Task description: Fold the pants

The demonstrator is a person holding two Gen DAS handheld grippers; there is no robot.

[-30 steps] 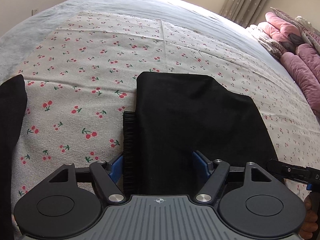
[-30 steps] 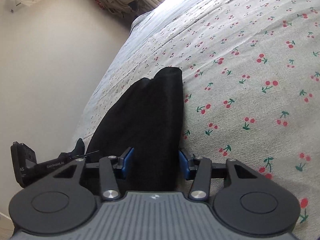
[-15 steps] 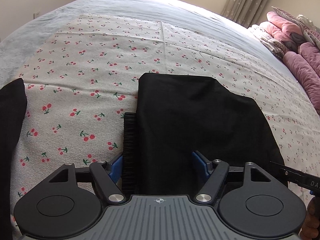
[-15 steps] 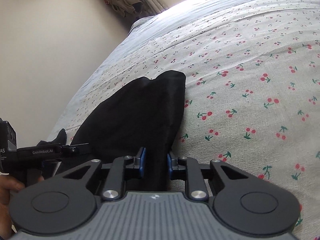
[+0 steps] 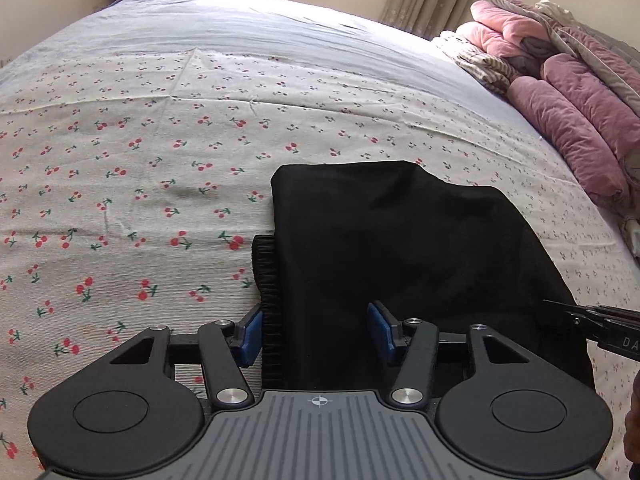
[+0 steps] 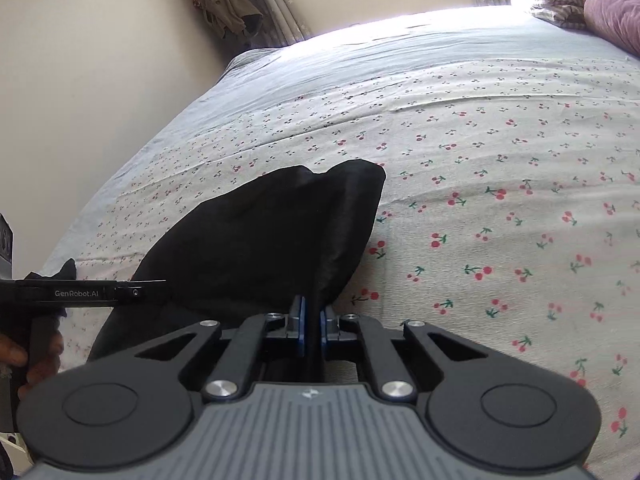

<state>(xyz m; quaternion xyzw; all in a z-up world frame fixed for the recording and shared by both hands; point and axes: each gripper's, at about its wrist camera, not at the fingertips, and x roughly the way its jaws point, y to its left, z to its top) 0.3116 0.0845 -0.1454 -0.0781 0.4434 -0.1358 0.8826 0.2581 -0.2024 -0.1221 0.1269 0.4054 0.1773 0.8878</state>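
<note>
Black pants [image 5: 400, 248] lie folded on the cherry-print bedsheet [image 5: 120, 200], with a ribbed elastic waistband [image 5: 269, 280] showing along their left edge. My left gripper [image 5: 316, 330] is open, its blue pads either side of the near edge of the cloth. My right gripper [image 6: 313, 320] is shut on the near right edge of the pants [image 6: 272, 232] and the cloth rises in a fold from it. The right gripper's tip shows at the right of the left wrist view [image 5: 592, 320]; the left gripper's body shows at the left of the right wrist view [image 6: 80, 292].
A pile of pink and striped quilts [image 5: 560, 92] sits at the bed's far right. A plain grey sheet [image 5: 240, 20] covers the far part of the bed. A wall [image 6: 80, 80] runs along the bed's left side, with clothes hanging [image 6: 220, 4] in the corner.
My right gripper has closed onto the pants' edge and lifted it, with its view tilting up. My left gripper stays open and has moved little.
</note>
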